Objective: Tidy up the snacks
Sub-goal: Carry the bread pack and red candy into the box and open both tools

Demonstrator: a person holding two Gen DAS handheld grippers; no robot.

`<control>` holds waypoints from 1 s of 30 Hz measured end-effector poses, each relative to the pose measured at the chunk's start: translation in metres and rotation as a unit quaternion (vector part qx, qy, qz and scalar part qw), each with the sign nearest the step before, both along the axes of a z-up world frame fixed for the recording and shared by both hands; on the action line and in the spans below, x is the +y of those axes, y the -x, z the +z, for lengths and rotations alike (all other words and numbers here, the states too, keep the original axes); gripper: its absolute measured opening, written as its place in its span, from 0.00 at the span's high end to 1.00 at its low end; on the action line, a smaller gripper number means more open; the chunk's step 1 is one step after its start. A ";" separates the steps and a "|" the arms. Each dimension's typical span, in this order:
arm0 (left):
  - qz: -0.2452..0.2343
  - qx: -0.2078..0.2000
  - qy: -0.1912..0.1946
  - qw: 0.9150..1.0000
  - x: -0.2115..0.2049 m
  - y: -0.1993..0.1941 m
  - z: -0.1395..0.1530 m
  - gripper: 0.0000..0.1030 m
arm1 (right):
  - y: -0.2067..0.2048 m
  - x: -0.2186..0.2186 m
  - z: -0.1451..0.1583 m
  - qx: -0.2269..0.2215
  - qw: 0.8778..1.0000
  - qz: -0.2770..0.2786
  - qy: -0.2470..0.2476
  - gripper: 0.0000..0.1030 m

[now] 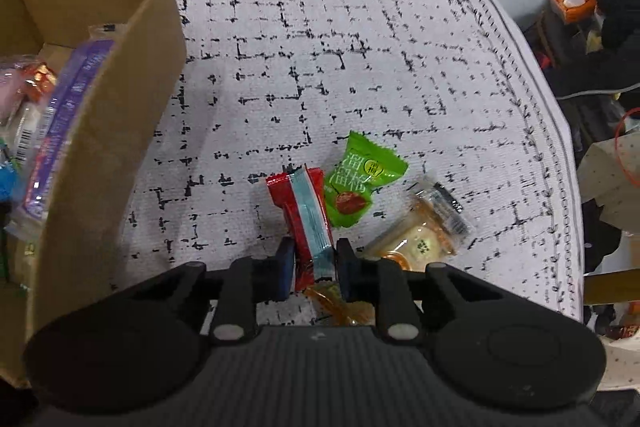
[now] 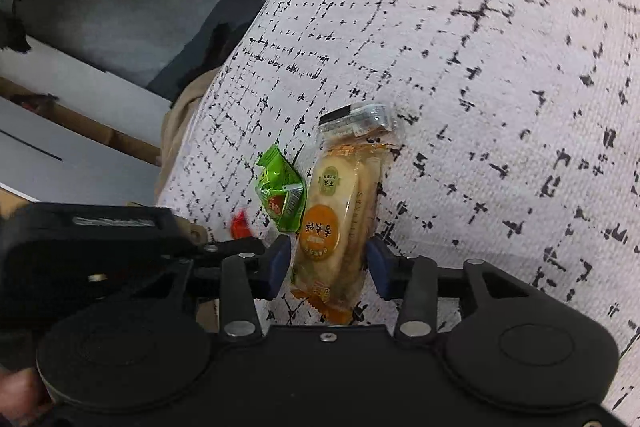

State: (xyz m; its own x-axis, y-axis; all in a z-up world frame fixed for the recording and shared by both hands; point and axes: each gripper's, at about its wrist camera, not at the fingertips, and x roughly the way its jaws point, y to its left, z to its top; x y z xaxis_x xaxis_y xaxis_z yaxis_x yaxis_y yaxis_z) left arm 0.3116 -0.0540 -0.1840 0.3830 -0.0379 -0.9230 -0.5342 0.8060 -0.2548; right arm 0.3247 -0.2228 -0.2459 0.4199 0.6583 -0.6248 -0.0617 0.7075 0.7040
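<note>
Patterned tablecloth (image 1: 360,47); cardboard box (image 1: 120,99) at left (already holding snacks). Left gripper (image 1: 314,273) clamped on red-and-blue packet (image 1: 308,215). Right gripper (image 2: 328,267) straddles pastry packet (image 2: 344,203), pads touching its sides. Green candy (image 1: 360,183) lies between.

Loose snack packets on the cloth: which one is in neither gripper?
The green packet. It lies free between the other two; the left gripper is shut on the red packet, and the clear cake packet sits between the right gripper's fingers.
</note>
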 end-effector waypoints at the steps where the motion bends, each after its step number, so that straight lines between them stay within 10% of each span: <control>1: 0.000 -0.005 0.002 1.000 0.001 0.002 0.004 0.79 | 0.001 0.004 0.002 -0.001 1.000 -0.002 0.010 0.55; 8: 0.001 -0.035 0.010 0.999 0.019 0.017 0.030 0.79 | -0.002 0.033 0.015 0.003 0.996 -0.014 0.083 0.45; 12: 0.004 -0.050 0.019 0.999 0.033 0.028 0.044 0.79 | 0.004 0.056 0.021 -0.010 0.984 -0.008 0.179 0.64; 30: 0.023 -0.123 0.065 0.990 0.087 0.096 0.103 0.79 | 0.071 0.053 0.120 -0.072 0.987 -0.045 0.133 0.66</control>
State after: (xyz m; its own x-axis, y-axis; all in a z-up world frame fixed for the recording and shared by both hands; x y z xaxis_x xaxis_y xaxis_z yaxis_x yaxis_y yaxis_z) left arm 0.2158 0.0325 -0.0807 0.5994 -0.1278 -0.7902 -0.4780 0.7347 -0.4815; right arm 0.2539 -0.1694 -0.1258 0.5660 0.4347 -0.7005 -0.0755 0.8735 0.4810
